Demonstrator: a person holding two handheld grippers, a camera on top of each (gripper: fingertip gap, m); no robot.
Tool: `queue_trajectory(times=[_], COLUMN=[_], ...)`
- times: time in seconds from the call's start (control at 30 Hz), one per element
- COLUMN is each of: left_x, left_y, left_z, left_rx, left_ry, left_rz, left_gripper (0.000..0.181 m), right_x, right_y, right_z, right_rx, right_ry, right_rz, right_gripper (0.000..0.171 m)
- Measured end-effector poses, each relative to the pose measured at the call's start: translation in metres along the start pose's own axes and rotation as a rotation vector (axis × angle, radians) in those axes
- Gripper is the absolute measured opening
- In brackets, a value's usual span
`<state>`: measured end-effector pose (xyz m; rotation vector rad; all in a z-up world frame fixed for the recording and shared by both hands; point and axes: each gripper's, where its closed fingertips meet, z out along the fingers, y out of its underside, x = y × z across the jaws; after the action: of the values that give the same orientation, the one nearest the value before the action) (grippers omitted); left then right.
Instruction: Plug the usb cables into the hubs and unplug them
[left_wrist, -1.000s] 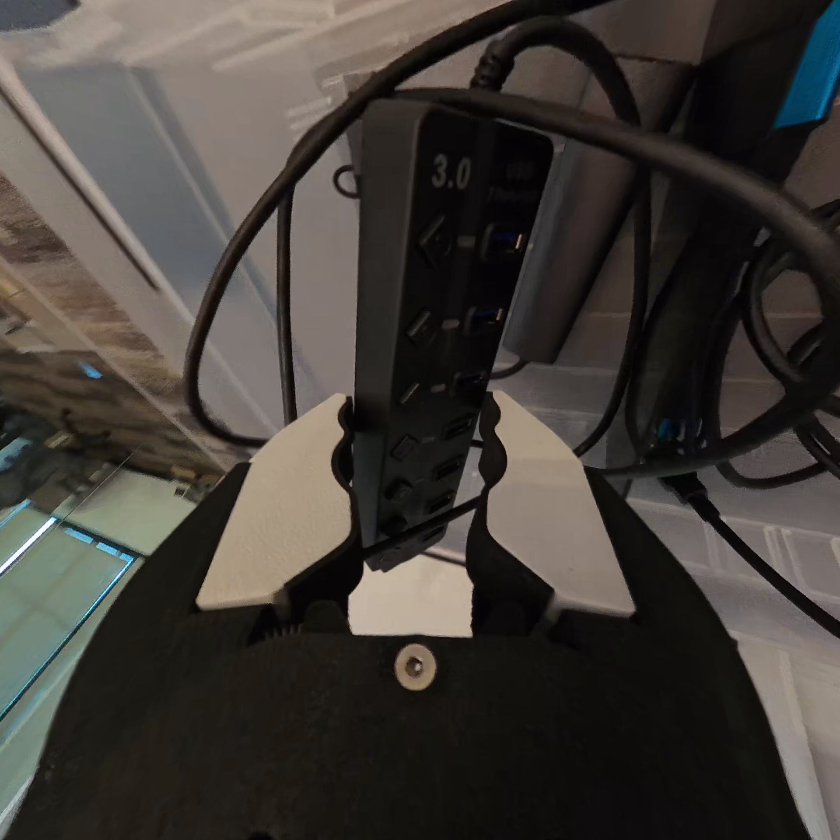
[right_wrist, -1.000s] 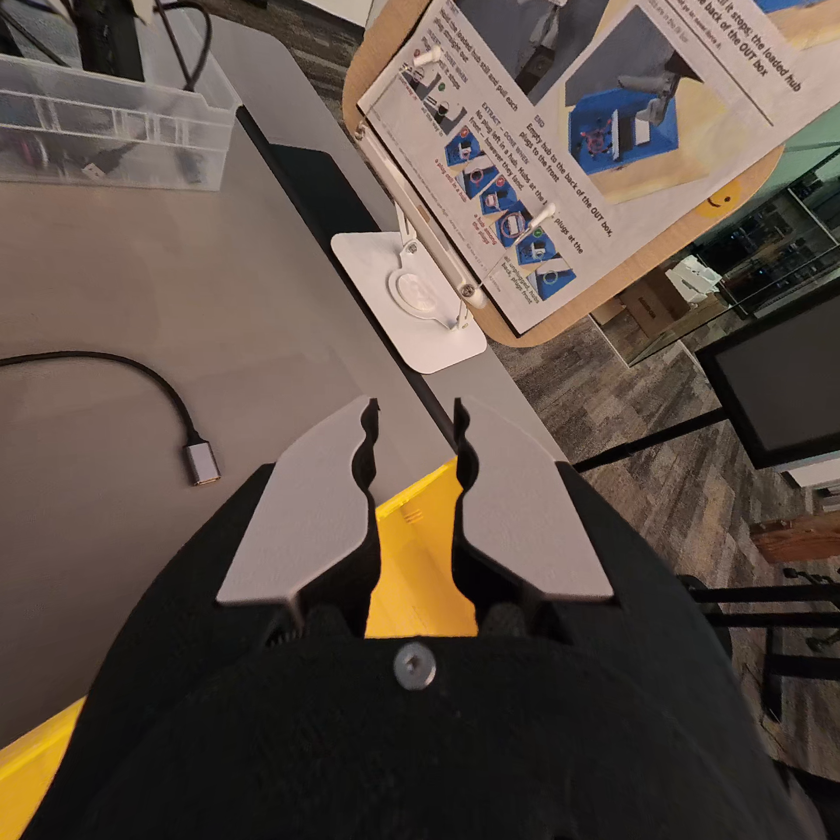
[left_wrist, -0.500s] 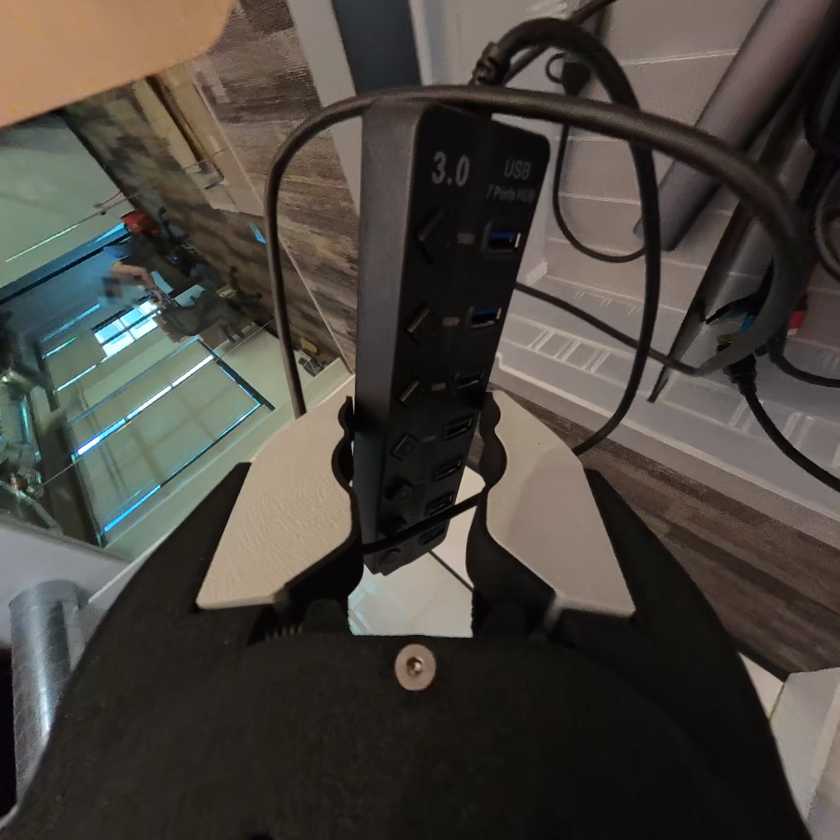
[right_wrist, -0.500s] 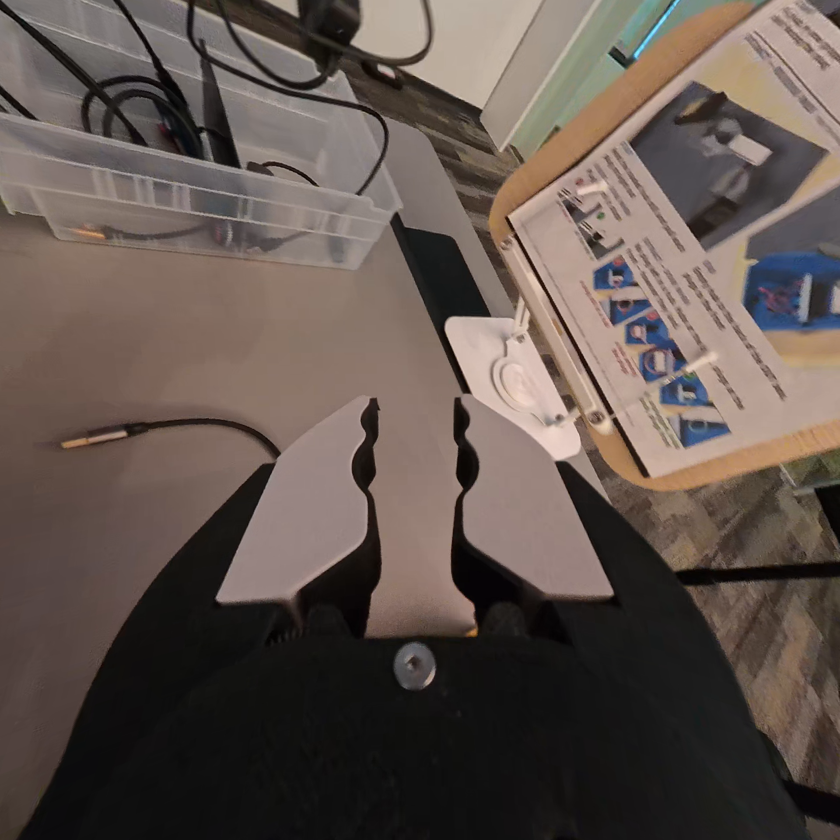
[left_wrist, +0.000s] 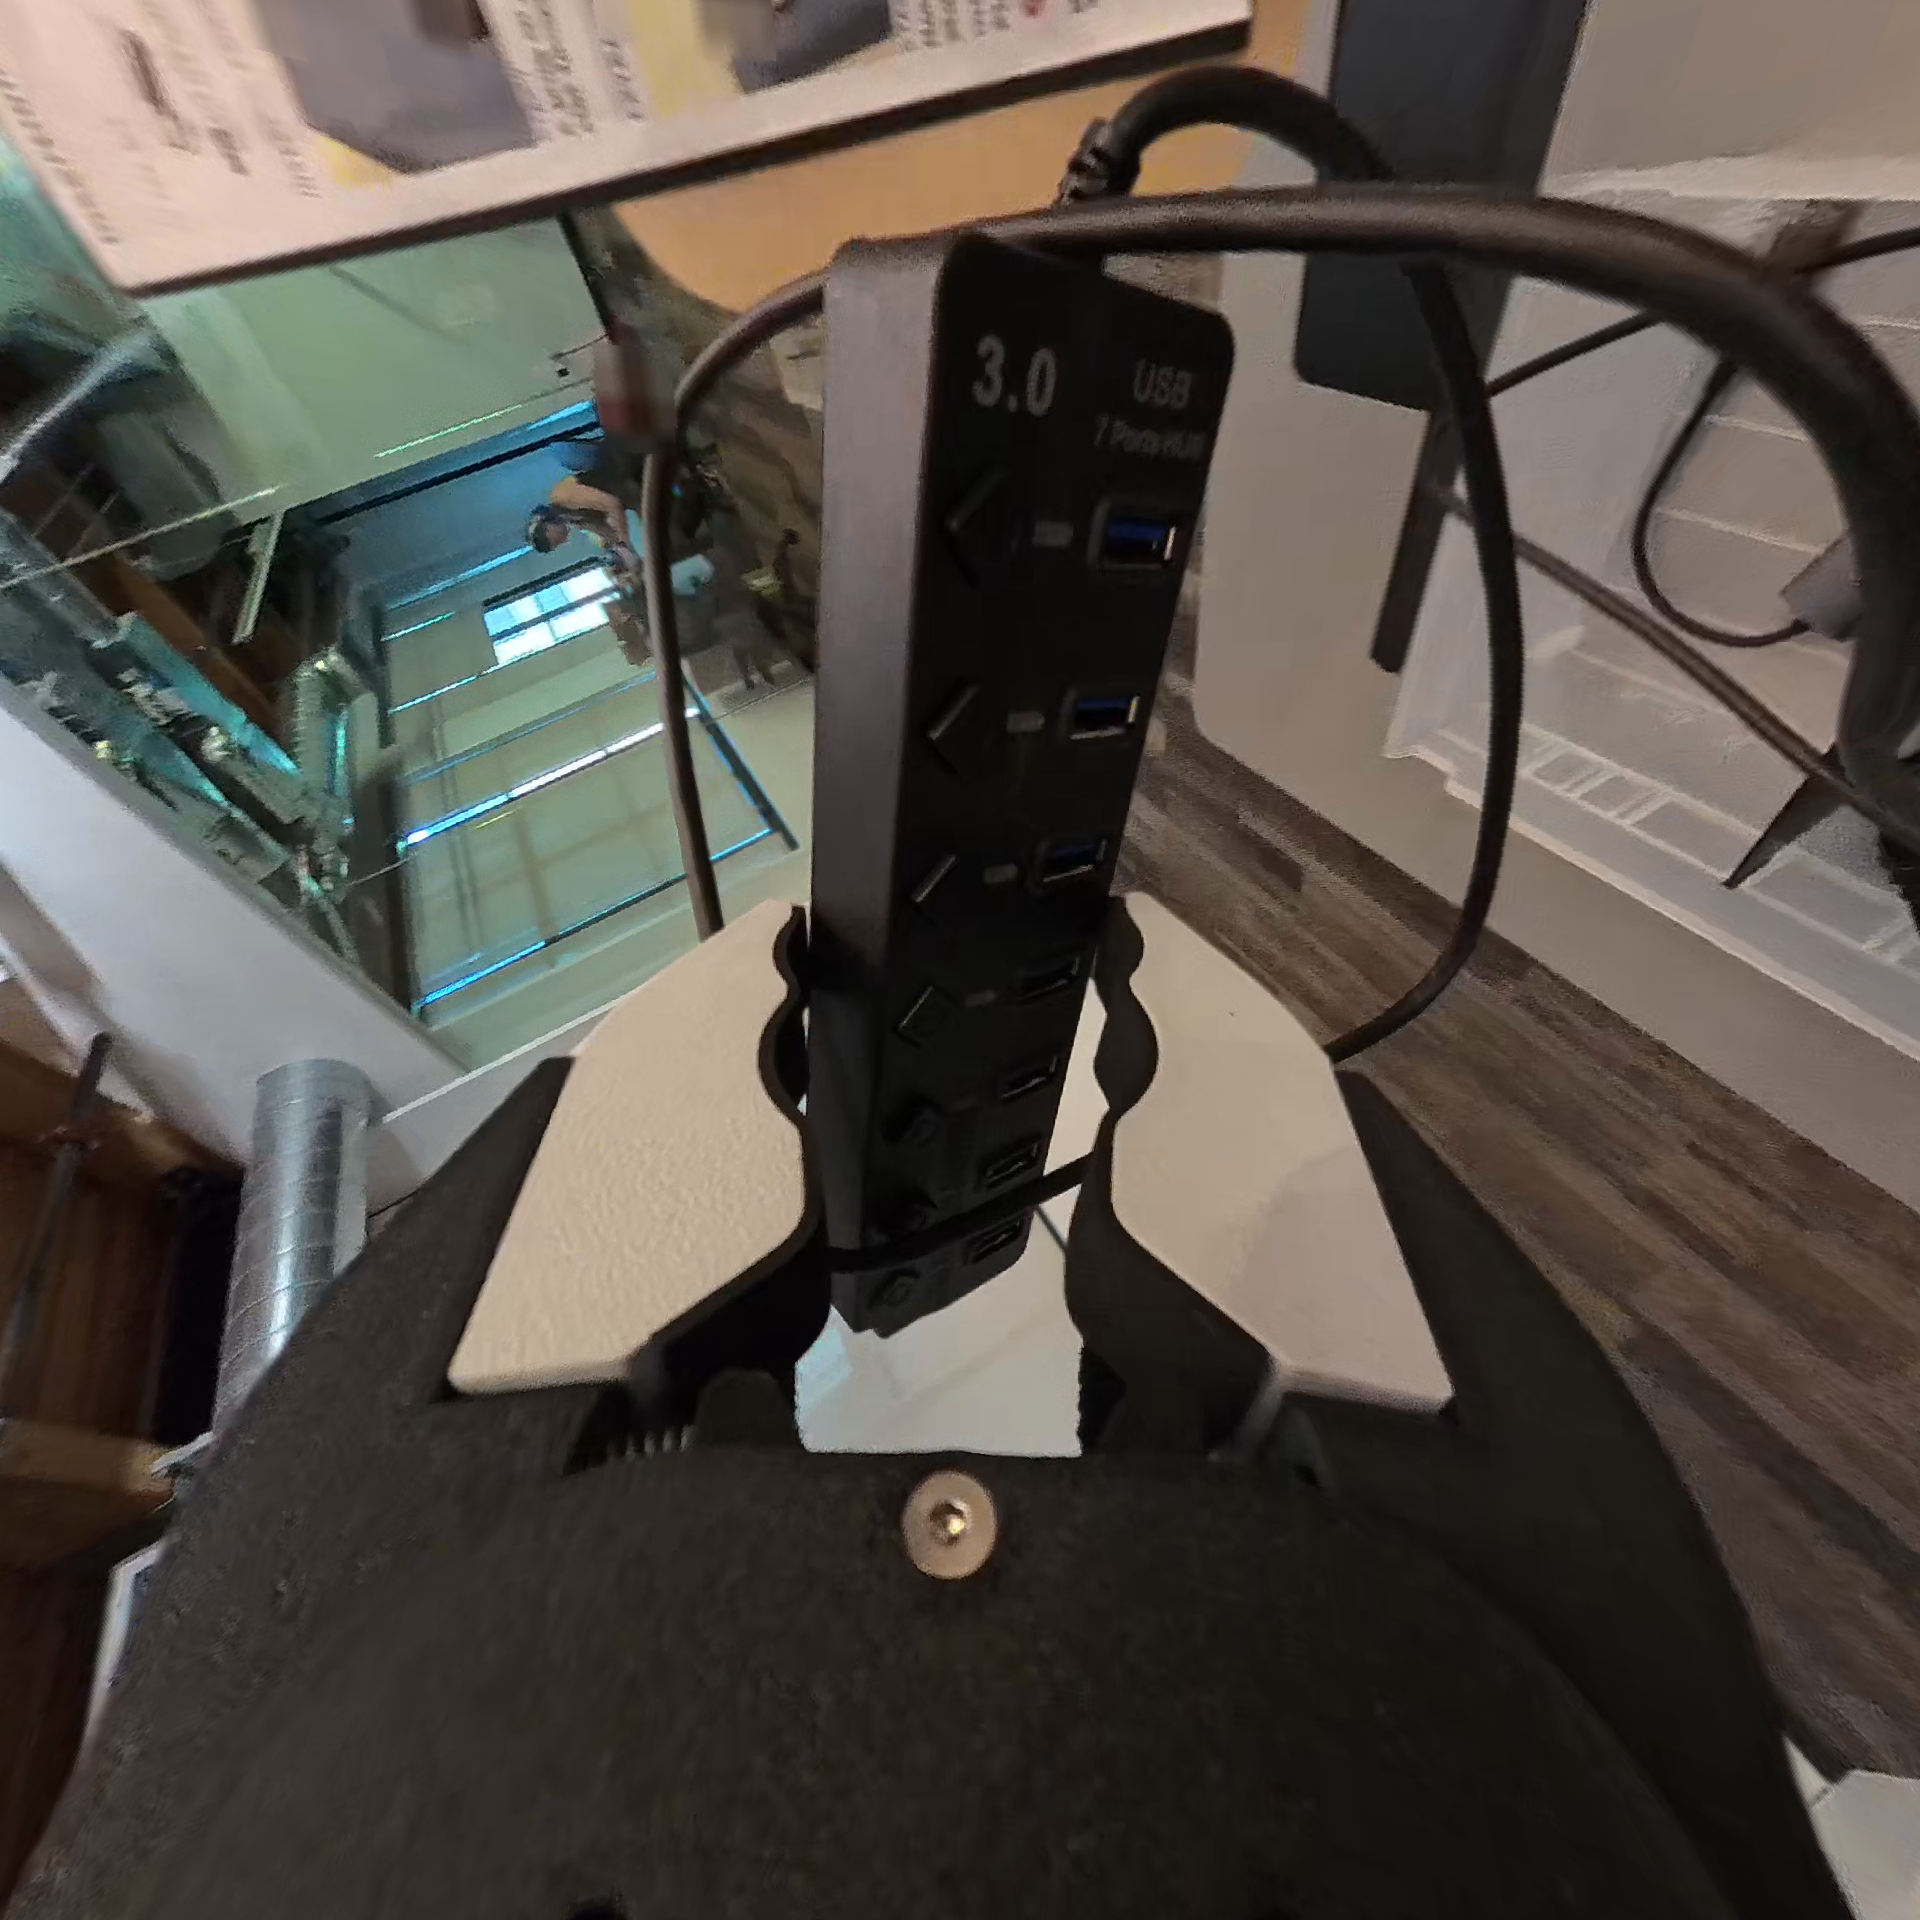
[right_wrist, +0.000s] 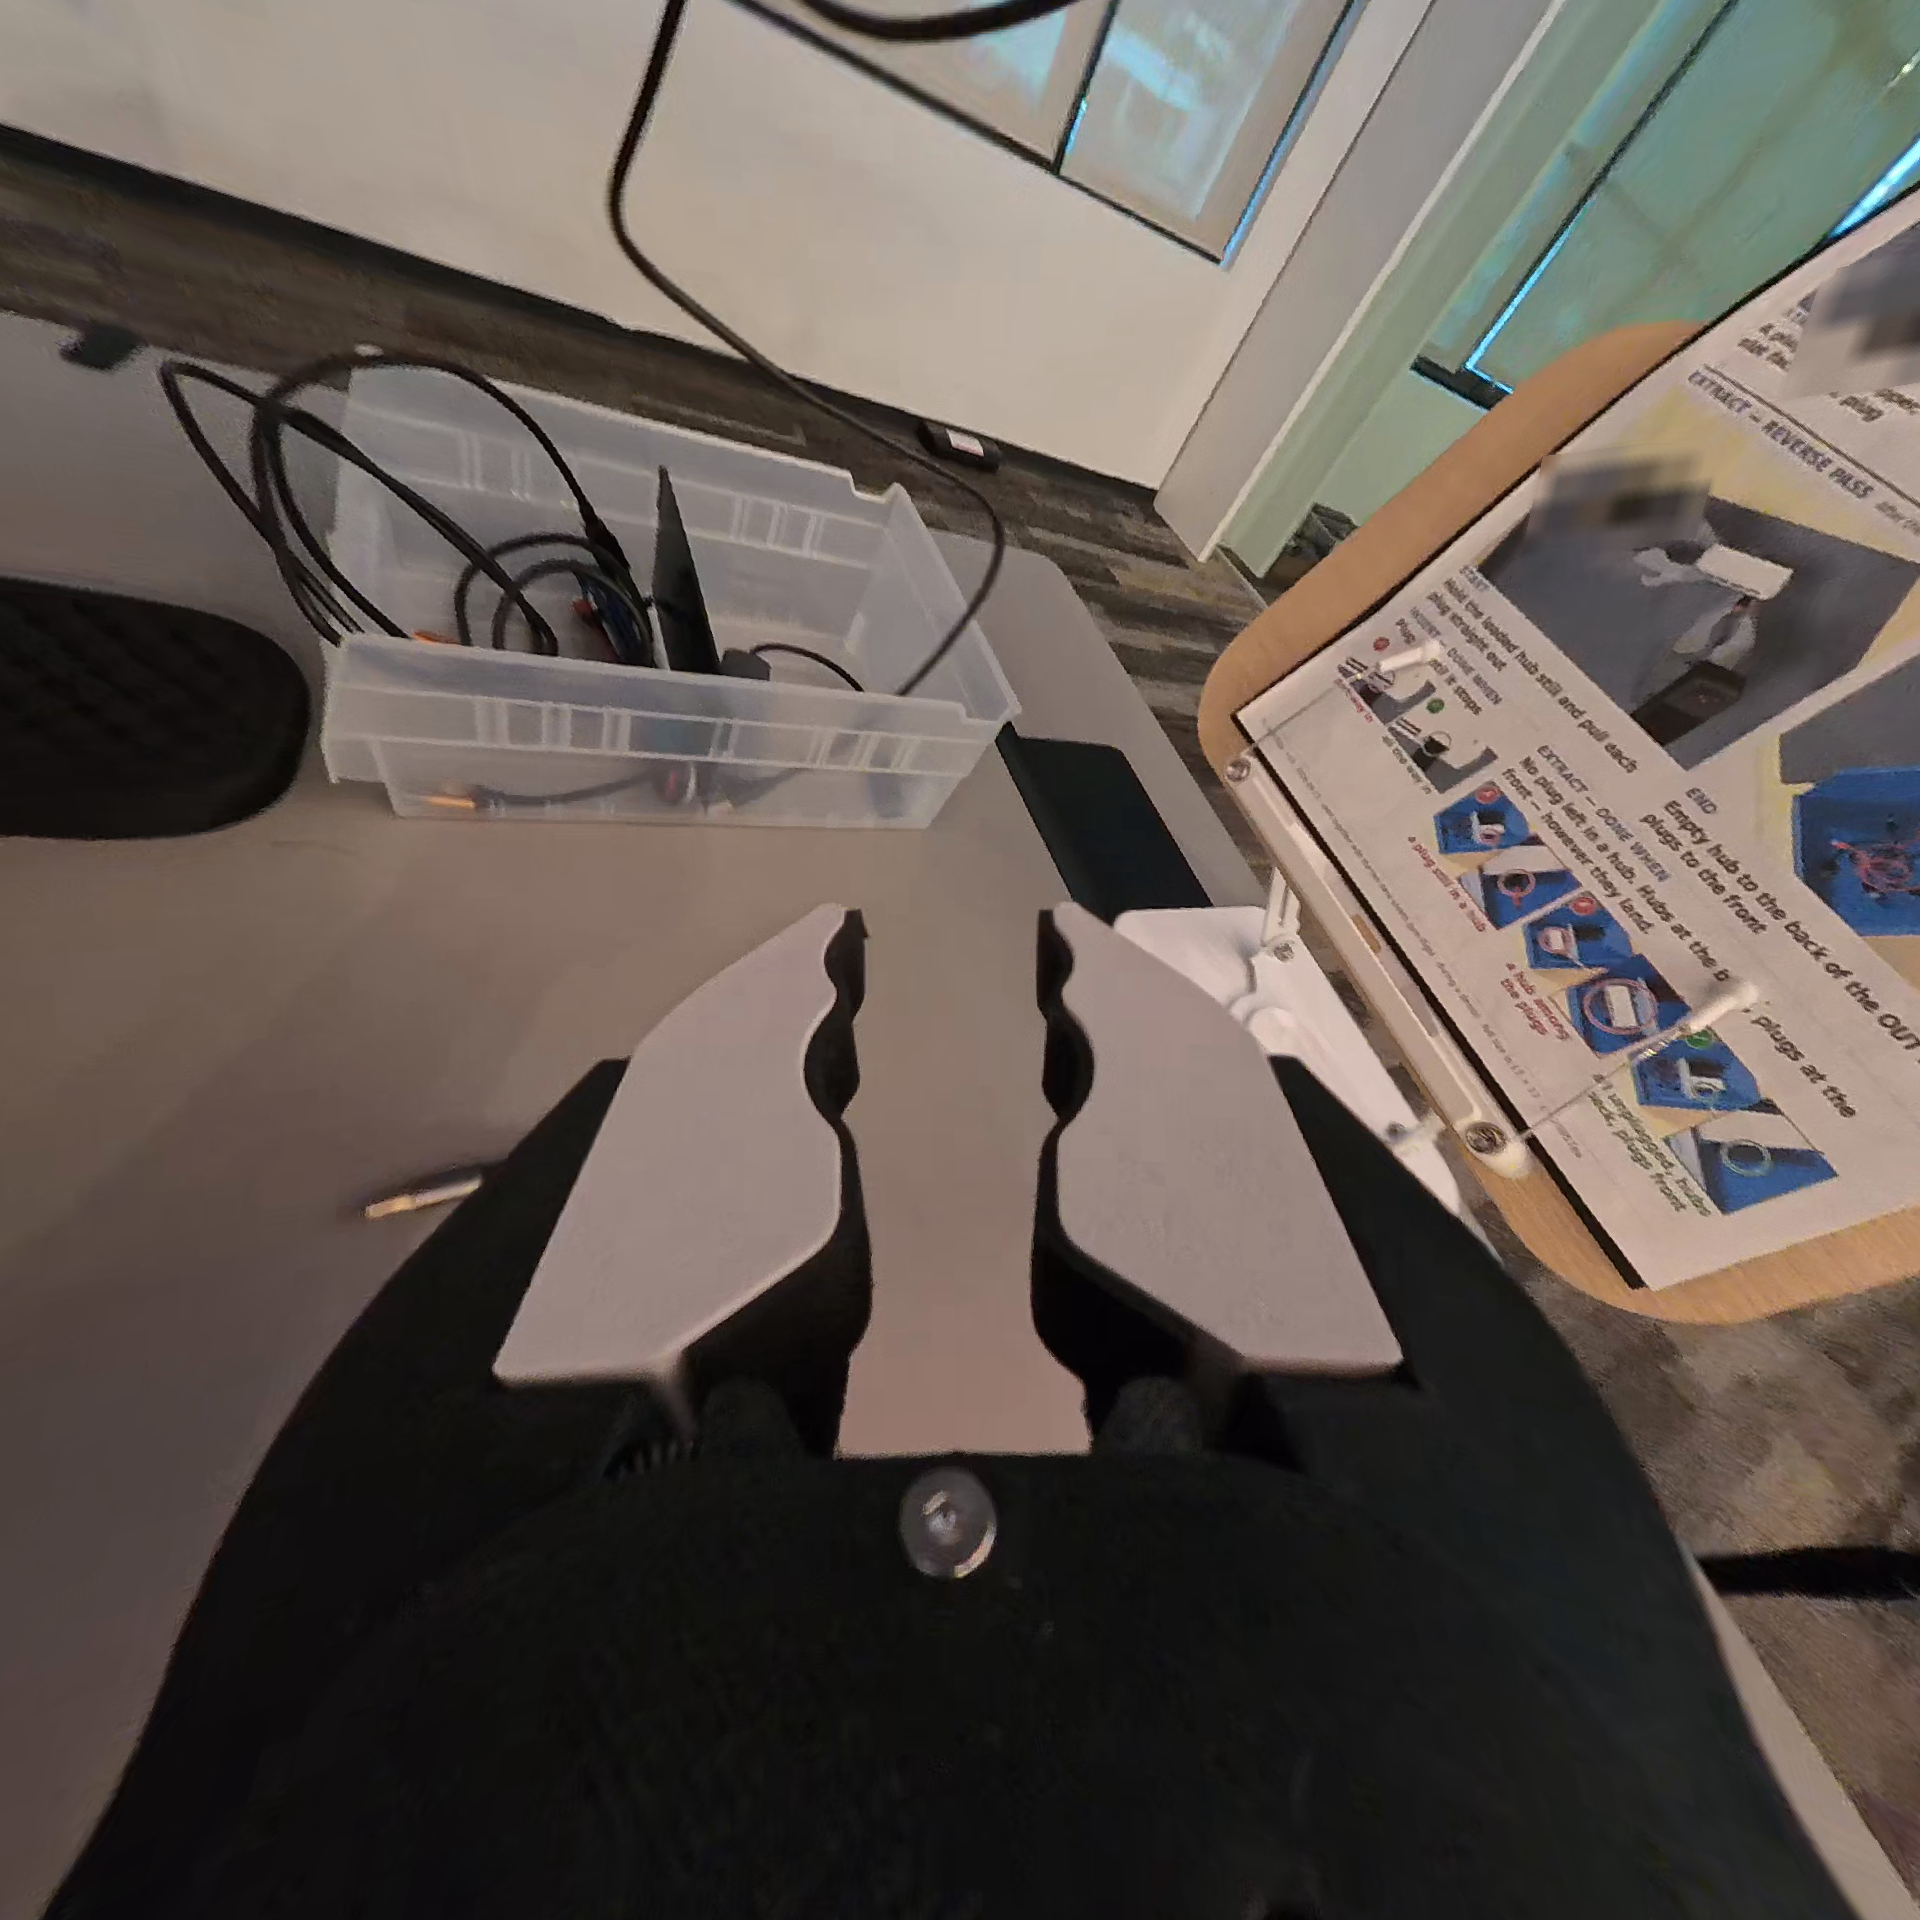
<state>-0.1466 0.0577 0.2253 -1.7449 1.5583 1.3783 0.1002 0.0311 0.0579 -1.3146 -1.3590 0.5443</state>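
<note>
My left gripper (left_wrist: 951, 925) is shut on a long black USB hub (left_wrist: 997, 727), gripping its lower half; the hub stands upright between the white fingers. Its ports show no plugs. The hub's own thick black cable (left_wrist: 1558, 239) loops over its top and down the right. My right gripper (right_wrist: 948, 935) is open and empty above the grey table (right_wrist: 312, 1039). A loose cable plug (right_wrist: 421, 1195) lies on the table left of the right gripper's fingers. More black cables and another dark hub stand in a clear plastic bin (right_wrist: 665, 727) farther back.
An instruction board (right_wrist: 1662, 883) on a white stand (right_wrist: 1195, 945) stands at the table's right edge; it also shows at the top of the left wrist view (left_wrist: 520, 104). A black mesh object (right_wrist: 125, 717) sits left of the bin. A metal post (left_wrist: 296, 1195) is at lower left. Spacing between my two grippers at the tips: around 30 cm. My left tips are about 40 cm from the black mesh object (right_wrist: 125, 717), my right tips only 35 cm.
The left gripper has swung with the hub still in it; the instruction board now shows at the top. The right gripper has tilted up toward the clear bin; its jaws stay open.
</note>
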Motion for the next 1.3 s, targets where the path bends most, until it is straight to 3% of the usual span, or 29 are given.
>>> queue_trajectory(times=[0.4, 0.53, 0.63, 0.83, 0.93, 1.1, 1.3], left_x=[-0.118, -0.149, -0.161, -0.158, -0.15, -0.129, -0.071], left_y=[-0.032, -0.043, -0.053, -0.079, -0.093, -0.116, -0.152], left_z=[-0.122, -0.162, -0.185, -0.211, -0.216, -0.202, -0.172], left_rx=[-0.047, -0.044, -0.034, 0.001, 0.027, 0.088, 0.159], left_ry=[-0.163, -0.196, -0.207, -0.229, -0.219, -0.191, -0.193], left_rz=[-0.016, -0.042, -0.052, -0.025, -0.023, -0.052, 0.018], left_gripper=[0.054, 0.054, 0.054, 0.054, 0.054, 0.054, 0.054], right_x=[-0.035, -0.037, -0.018, 0.042, 0.04, 0.013, -0.003], right_y=[-0.039, -0.045, -0.037, -0.028, -0.034, -0.089, -0.112], right_z=[0.027, 0.041, 0.054, 0.005, -0.005, -0.044, -0.092], right_rx=[0.223, 0.285, 0.232, 0.145, 0.202, 0.454, 0.526], right_ry=[-0.033, -0.008, 0.139, 0.563, 0.487, 0.277, 0.04], right_rz=[0.016, 0.13, 0.205, 0.142, 0.153, 0.1, 0.151], right_gripper=[0.039, 0.041, 0.062, 0.05, 0.051, 0.044, 0.048])
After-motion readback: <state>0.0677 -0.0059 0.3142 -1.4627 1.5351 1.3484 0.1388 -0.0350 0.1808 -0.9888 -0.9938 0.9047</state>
